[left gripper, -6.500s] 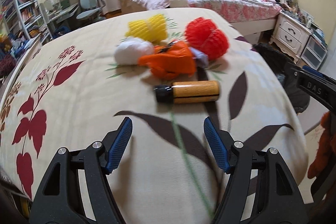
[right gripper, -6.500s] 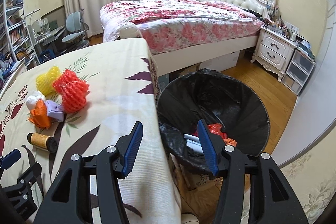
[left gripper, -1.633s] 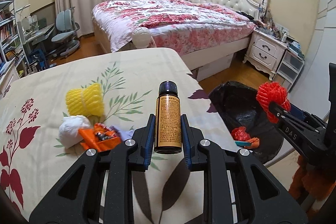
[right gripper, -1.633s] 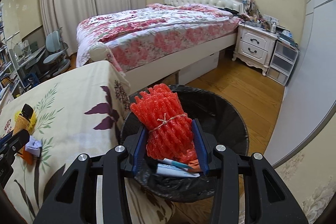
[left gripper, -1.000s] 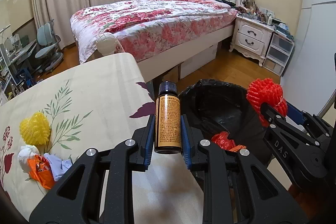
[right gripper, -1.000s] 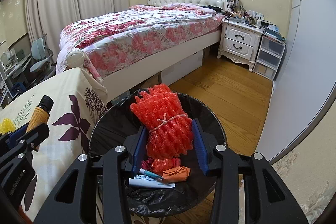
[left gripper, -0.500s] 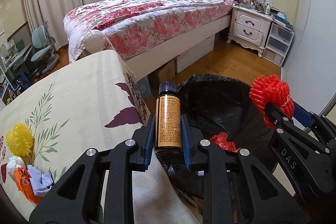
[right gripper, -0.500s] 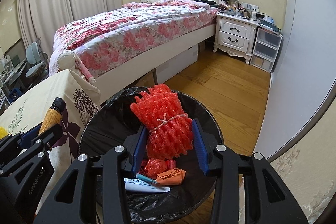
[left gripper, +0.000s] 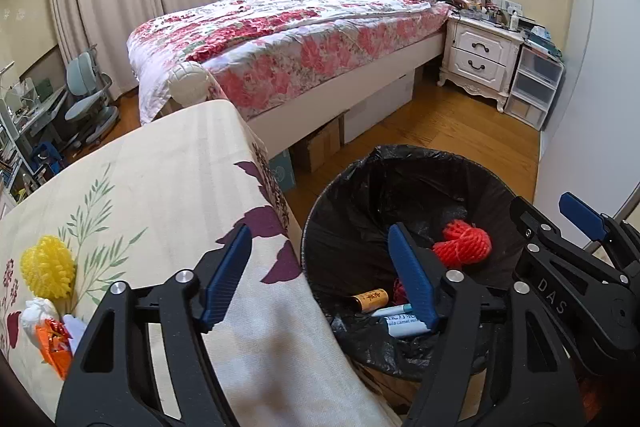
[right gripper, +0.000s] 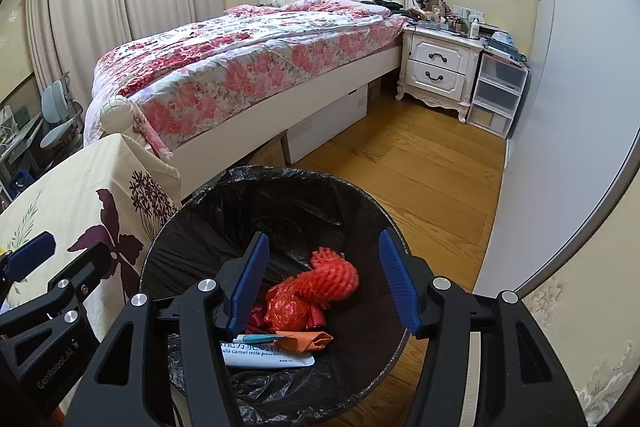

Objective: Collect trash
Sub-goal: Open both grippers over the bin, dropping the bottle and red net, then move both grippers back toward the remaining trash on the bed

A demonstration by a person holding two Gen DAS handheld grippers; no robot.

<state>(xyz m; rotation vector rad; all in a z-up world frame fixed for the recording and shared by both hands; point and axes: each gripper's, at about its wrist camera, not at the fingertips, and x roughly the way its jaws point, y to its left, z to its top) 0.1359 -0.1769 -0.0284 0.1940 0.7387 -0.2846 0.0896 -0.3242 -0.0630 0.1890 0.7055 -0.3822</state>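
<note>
Both grippers (left gripper: 320,277) (right gripper: 322,281) have just opened, empty; bottle (left gripper: 368,298) and red net (right gripper: 334,277) now lie in bin (right gripper: 372,223).

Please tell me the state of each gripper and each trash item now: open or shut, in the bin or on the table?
Left gripper: open, empty, jaws just opened.
Right gripper: open, empty, jaws just opened.
Bottle: lying in the bin.
Red net: in the bin.
Yellow net: on the table.
White wad: on the table.
Orange wrapper: on the table.
</note>
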